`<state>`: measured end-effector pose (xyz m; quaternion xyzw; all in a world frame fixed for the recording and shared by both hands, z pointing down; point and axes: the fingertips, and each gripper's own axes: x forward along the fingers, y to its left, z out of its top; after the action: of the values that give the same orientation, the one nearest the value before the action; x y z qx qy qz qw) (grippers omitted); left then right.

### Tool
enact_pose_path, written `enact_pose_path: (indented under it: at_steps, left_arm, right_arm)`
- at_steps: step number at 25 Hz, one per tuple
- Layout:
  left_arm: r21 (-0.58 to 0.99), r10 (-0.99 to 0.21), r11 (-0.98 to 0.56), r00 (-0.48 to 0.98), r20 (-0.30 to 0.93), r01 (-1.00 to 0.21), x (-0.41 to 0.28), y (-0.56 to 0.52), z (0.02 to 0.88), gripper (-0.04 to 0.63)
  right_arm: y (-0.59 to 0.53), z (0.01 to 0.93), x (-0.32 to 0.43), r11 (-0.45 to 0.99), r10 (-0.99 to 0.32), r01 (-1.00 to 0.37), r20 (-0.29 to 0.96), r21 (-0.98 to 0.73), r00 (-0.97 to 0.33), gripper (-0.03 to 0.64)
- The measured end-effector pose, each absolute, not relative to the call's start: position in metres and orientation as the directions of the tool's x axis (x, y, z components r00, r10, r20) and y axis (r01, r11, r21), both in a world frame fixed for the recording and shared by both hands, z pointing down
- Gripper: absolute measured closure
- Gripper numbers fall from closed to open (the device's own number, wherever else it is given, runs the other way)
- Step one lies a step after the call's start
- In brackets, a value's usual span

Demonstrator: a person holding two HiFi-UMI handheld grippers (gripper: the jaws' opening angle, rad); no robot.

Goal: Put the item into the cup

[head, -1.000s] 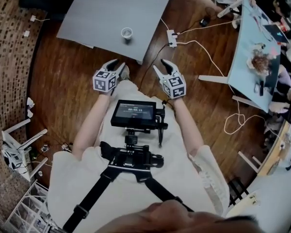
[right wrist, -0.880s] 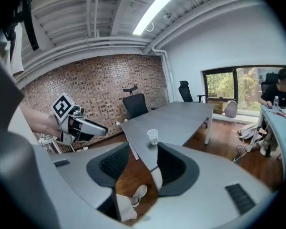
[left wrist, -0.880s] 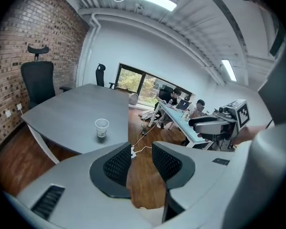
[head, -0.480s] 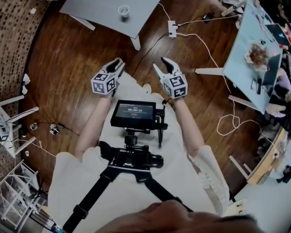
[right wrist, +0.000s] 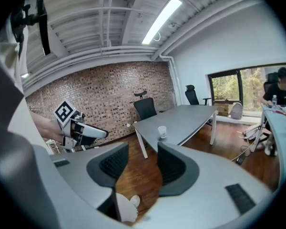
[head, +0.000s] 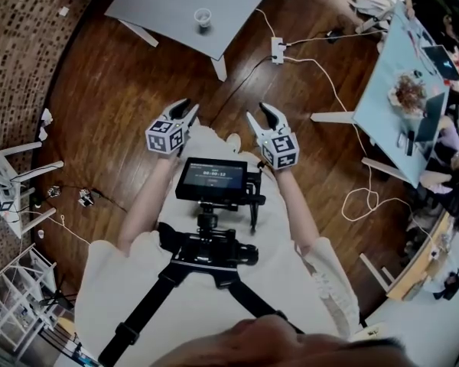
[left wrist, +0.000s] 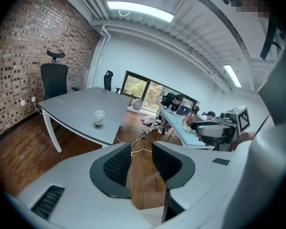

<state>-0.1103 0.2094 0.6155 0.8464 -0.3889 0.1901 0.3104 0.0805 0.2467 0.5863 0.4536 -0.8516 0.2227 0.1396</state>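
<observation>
Cup point(head: 203, 17) stands upright near the edge of the grey worktop point(head: 176, 2) in the head view, higher in the picture than a second ago. What it holds is too small to tell. Both the left gripper point(head: 185, 112) and the right gripper point(head: 260, 113) hang over the wooden floor point(head: 107, 113), well apart from the cup.

From the left gripper view, the cup point(left wrist: 99, 117) sits on the worktop point(left wrist: 71, 109) beyond the released gripper point(left wrist: 141, 149), which has only floor showing between its jaws.

From the right gripper view, the cup point(right wrist: 162, 132) is far beyond the gripper point(right wrist: 143, 152), which is likewise spread and empty.
</observation>
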Motion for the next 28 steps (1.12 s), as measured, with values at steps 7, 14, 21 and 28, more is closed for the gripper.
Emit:
enact_pose_path:
  at_steps: [7, 14, 21, 28]
  left_arm:
    - [0.342, -0.554, -0.499, 0.596, 0.581, -0.796, -0.125, 0.213, 0.619, 0.456]
    - [0.354, -0.53, -0.5, 0.602, 0.597, -0.79, -0.118, 0.22, 0.625, 0.456]
    - [0.326, -0.532, -0.513, 0.592, 0.606, -0.794, -0.13, 0.218, 0.626, 0.462]
    - [0.314, -0.515, -0.527, 0.59, 0.621, -0.79, -0.135, 0.22, 0.632, 0.463]
  right_arm:
    - [0.255, 0.586, 0.075, 0.496, -0.71, -0.832, 0.434, -0.249, -0.554, 0.416]
    - [0.257, 0.585, 0.079, 0.503, -0.712, -0.834, 0.437, -0.229, -0.549, 0.416]
    - [0.265, 0.585, 0.072, 0.499, -0.725, -0.841, 0.431, -0.209, -0.537, 0.416]
    - [0.266, 0.585, 0.069, 0.481, -0.735, -0.852, 0.434, -0.208, -0.521, 0.416]
